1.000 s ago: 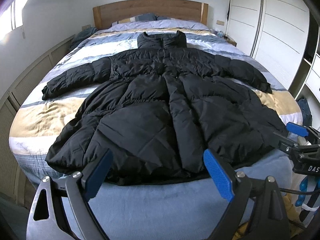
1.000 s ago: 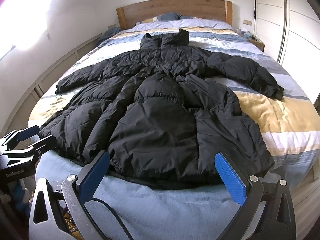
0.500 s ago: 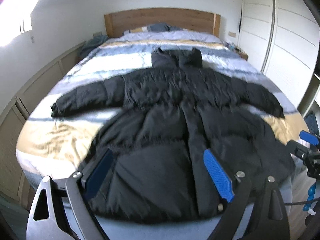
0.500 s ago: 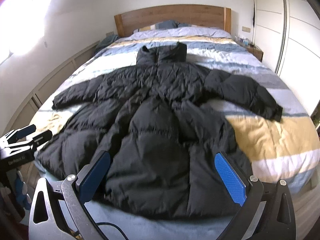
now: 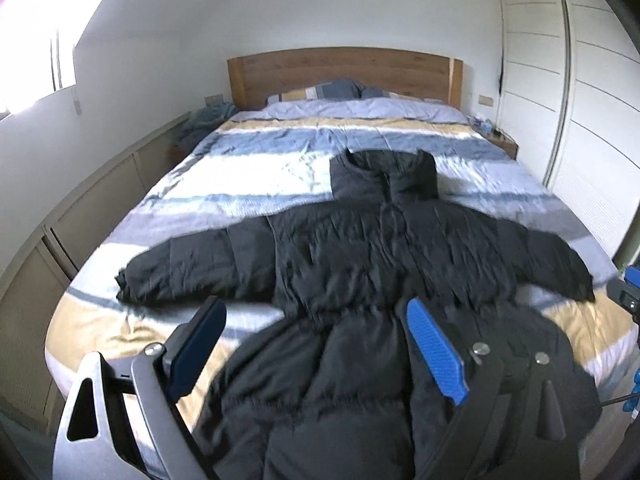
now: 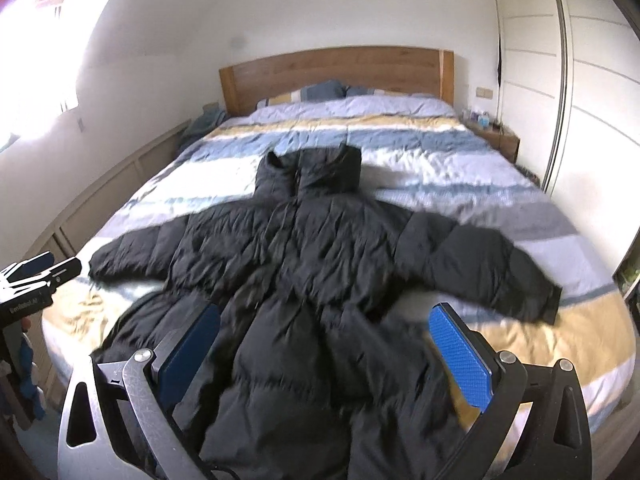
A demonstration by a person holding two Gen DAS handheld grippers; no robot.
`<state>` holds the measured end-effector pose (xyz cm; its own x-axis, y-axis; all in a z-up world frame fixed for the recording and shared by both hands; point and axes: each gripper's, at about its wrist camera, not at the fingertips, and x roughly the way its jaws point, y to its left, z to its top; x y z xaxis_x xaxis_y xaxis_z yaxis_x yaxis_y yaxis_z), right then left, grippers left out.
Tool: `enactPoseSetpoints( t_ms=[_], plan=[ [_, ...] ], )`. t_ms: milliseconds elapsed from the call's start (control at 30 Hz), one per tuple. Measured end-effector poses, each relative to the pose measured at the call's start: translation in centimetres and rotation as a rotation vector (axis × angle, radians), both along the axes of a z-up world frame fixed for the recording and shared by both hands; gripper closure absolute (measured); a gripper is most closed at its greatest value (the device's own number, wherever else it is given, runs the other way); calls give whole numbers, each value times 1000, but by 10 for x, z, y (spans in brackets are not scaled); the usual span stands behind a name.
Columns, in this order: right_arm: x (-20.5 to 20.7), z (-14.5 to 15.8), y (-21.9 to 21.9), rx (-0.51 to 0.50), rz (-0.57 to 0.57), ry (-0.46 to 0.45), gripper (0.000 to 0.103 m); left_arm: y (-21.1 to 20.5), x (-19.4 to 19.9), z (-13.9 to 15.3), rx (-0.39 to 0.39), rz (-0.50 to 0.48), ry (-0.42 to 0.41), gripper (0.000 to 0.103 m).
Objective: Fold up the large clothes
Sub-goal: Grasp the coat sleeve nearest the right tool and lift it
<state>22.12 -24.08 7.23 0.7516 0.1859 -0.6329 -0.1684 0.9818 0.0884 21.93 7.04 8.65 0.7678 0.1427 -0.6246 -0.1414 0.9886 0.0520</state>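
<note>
A large black puffer coat (image 5: 380, 264) lies spread flat on the striped bed, collar toward the headboard, both sleeves stretched out sideways. It also shows in the right wrist view (image 6: 304, 264). My left gripper (image 5: 316, 344) is open and empty, hovering over the coat's lower left half. My right gripper (image 6: 324, 352) is open and empty, over the coat's lower right half. Each gripper shows at the edge of the other's view: the right gripper (image 5: 628, 292) and the left gripper (image 6: 36, 280).
The bed (image 5: 280, 148) has a striped blue, white and yellow cover and a wooden headboard (image 5: 344, 72) with pillows (image 6: 320, 92). White wardrobe doors (image 5: 580, 120) stand along the right. Low cabinets (image 5: 100, 200) run along the left wall. A nightstand (image 6: 496, 136) sits at the far right.
Both grippers have moved forward and upward over the bed, from beyond the coat's hem to above its lower half. Both stay open. The coat has not moved.
</note>
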Motion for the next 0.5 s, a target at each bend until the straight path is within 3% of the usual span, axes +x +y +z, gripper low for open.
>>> enactPoseSetpoints(
  t_ms=[267,500],
  plan=[
    [65,6,-22,43,-56,-43,0,19,78,14,16,48,-44,10],
    [127,-32,-54,82,-161,16,0,24,143,-19,13,70,-4,10]
  ],
)
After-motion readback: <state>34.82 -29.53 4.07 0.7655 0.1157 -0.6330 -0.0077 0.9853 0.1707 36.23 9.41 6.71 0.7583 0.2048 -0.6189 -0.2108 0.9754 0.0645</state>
